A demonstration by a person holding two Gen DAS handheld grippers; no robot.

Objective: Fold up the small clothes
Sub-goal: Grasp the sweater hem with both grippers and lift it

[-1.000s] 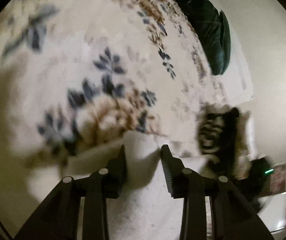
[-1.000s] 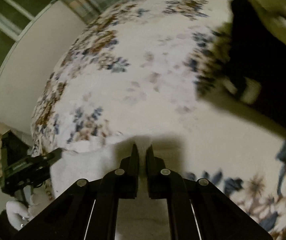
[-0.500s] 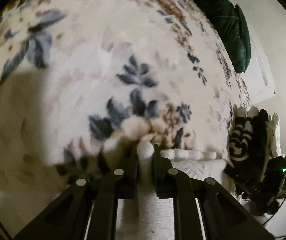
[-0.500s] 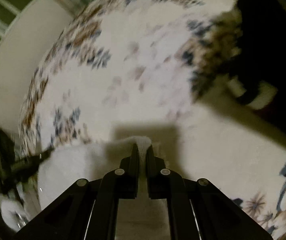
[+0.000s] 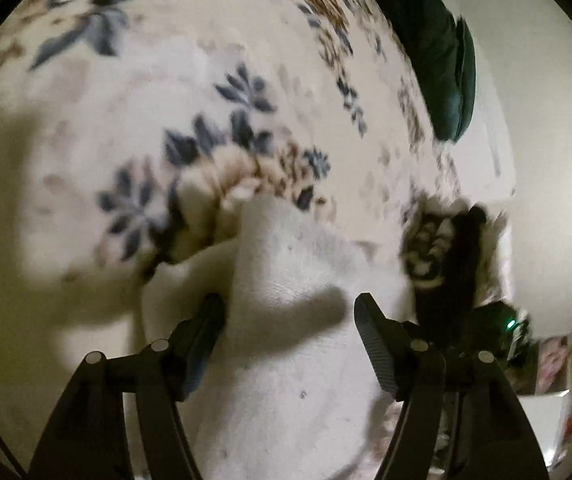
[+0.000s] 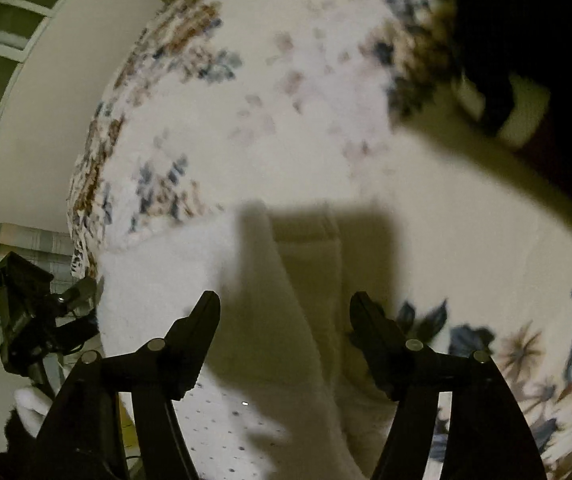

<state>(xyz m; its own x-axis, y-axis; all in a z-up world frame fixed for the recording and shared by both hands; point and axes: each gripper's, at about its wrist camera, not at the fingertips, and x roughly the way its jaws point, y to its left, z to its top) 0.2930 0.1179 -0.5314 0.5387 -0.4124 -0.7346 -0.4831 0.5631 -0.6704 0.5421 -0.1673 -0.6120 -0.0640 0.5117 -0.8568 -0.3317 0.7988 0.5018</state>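
A small white garment (image 5: 286, 280) lies folded on the floral blanket (image 5: 165, 100), with a raised fold pointing away from me. My left gripper (image 5: 288, 312) is open, its jaws wide apart on either side of the fold, nothing held. In the right wrist view the same white garment (image 6: 286, 320), with small dots on its near part, lies under my right gripper (image 6: 285, 312), which is also open and empty just above it.
A black-and-white patterned garment (image 5: 446, 248) lies to the right of the white one. A dark green cushion (image 5: 442, 64) sits at the far right of the bed. A black device on a stand (image 6: 29, 312) is beyond the bed's left edge. A dark sleeve (image 6: 526, 60) hangs upper right.
Both grippers were shut on the white garment half a second ago; both have now opened and let it go. The garment lies loose on the blanket.
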